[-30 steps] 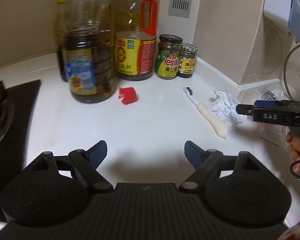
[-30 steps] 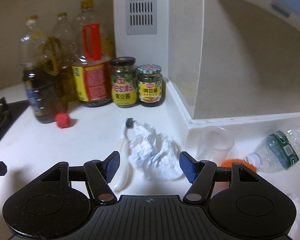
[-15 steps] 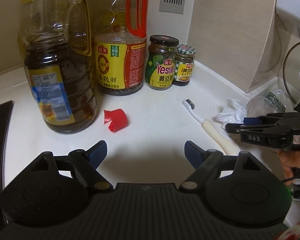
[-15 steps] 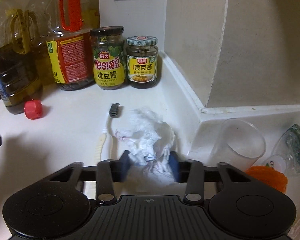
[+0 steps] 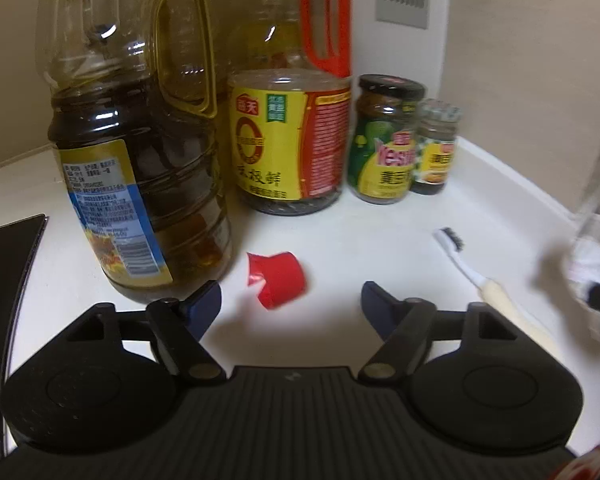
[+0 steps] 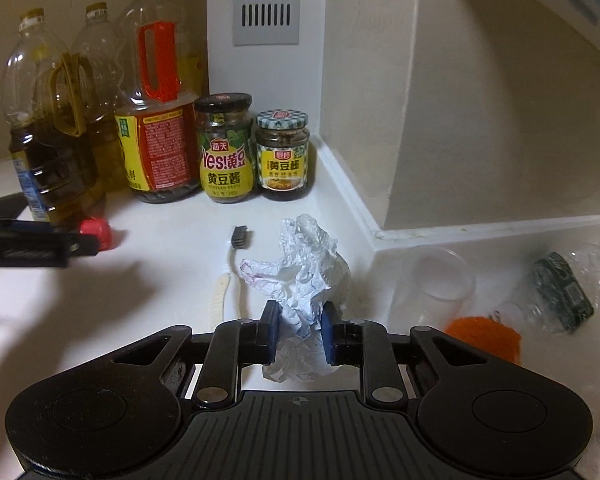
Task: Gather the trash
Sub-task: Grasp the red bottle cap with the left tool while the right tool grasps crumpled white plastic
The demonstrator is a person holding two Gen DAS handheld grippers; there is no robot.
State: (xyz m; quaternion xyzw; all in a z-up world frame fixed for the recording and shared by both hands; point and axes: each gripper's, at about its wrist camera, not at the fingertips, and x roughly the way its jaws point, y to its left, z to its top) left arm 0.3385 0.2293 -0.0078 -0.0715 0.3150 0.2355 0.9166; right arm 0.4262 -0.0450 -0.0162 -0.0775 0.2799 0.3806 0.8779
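White counter point(image 6: 172, 248) runs into a corner. Your right gripper point(image 6: 299, 330) is closing, pads pinching the tissue point(image 6: 308, 264) right of the toothbrush point(image 6: 230, 276). Your left gripper point(image 5: 291, 307) is closing, nothing pressed; the red cap point(image 5: 276, 280) lies left of the toothbrush, just ahead of its fingertips.

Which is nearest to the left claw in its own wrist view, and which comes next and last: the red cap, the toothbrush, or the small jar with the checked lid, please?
1. Red cap: on the counter just ahead of the left claw, slightly left of centre.
2. Toothbrush: off to the right, bristles pointing away.
3. Small jar with the checked lid: at the back right, by the wall.
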